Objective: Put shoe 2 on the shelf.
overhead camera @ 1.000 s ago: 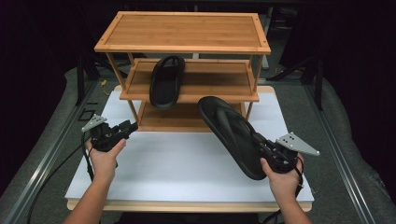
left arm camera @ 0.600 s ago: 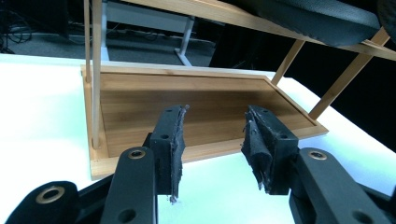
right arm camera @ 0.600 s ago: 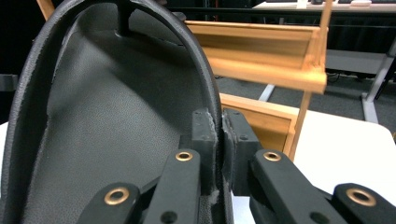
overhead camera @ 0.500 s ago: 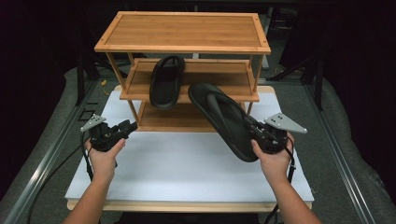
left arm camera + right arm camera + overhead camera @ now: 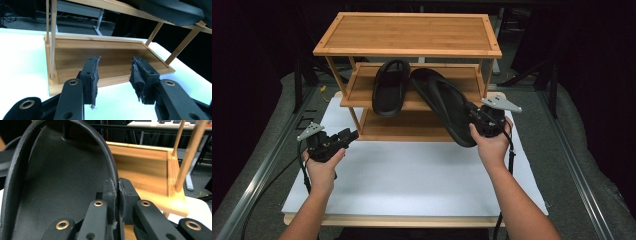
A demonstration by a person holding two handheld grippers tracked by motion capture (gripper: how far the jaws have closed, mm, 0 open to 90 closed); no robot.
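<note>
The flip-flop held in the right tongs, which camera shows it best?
The high view: the whole held flip-flop shows there, heel in the right tongs, toe reaching the middle shelf. The right gripper view gives just its heel edge, pinched. The left gripper view shows a dark sole overhead; which flip-flop, unclear.

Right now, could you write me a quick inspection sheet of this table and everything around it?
Surface: white board on a grey mat, bare in front.
Job's things: bamboo shoe rack; one black sandal lies on the middle shelf; a second black sandal is held at that shelf.
Clutter: nothing seen.
Tools: right tool shut on the second sandal's rim; left tool open, holding nothing.
Cables: black cable trails from the left tool.
Surroundings: dark room, desk legs behind.
</note>
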